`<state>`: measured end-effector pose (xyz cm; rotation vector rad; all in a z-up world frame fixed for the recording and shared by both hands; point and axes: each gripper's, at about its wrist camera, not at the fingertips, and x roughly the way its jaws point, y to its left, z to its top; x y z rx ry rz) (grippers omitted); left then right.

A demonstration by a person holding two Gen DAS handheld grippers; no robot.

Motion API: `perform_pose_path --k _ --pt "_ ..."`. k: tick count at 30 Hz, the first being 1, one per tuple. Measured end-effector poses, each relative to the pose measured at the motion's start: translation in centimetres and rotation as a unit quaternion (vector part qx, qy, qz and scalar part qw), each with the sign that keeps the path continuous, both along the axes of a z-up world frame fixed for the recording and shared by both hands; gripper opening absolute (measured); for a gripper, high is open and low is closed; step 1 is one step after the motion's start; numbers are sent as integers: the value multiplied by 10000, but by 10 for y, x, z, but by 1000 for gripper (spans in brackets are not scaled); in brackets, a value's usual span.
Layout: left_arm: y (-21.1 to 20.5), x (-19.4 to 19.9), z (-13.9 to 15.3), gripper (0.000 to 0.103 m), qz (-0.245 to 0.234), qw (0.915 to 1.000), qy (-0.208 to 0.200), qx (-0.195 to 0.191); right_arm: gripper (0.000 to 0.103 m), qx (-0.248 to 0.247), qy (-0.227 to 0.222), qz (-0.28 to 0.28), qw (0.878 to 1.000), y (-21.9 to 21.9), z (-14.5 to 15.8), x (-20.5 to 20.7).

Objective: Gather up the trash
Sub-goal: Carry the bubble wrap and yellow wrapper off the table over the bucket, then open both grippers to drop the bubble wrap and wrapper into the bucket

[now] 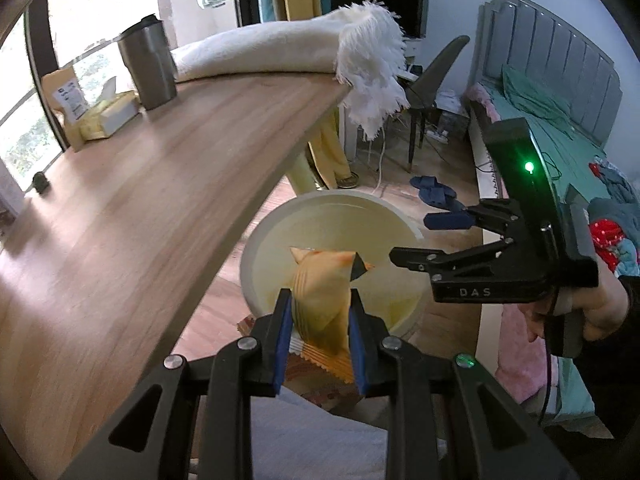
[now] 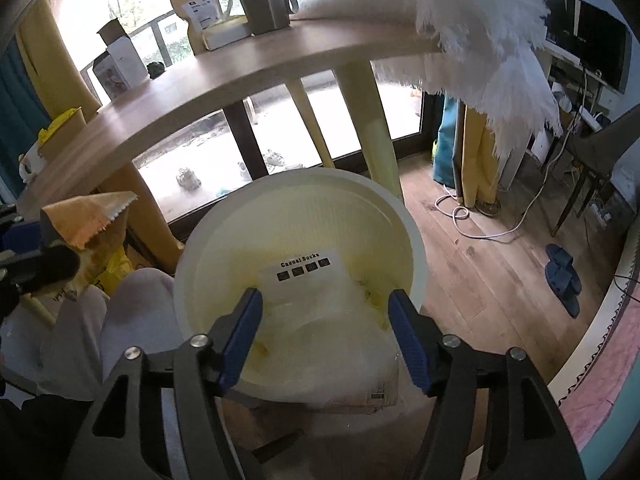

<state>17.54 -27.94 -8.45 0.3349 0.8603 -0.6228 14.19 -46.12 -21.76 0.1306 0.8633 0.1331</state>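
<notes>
1. Wrapper (image 1: 320, 300), orange and crinkled, sits pinched in my left jaws (image 1: 320, 332) above the white bin (image 1: 256, 248) beside the counter (image 1: 160, 184)
2. My right jaws (image 2: 326, 328) stand spread over the bin, a clear sock packet (image 2: 320, 300) lying loose inside

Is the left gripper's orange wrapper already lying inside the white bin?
No. The orange wrapper is clamped between the left gripper pads, above the white bin.
</notes>
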Motion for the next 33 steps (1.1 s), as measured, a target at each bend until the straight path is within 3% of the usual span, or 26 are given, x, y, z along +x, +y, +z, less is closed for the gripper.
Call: perform_pose_path --k 11,19,27,33 --pt "-26 24 -21 27 -168 9994 297 57 63 -31 83 -282 9996 -21 -9 -1" --pt "-53 38 -41 30 -301 9981 434 307 63 -51 152 -541 9984 -33 -15 -7" --pt "-52 43 -43 55 -209 9983 517 188 63 -104 183 -655 9976 -39 -17 -14" --pt "-45 37 -35 60 -158 9990 412 98 63 -144 172 -644 9977 -30 -12 -16"
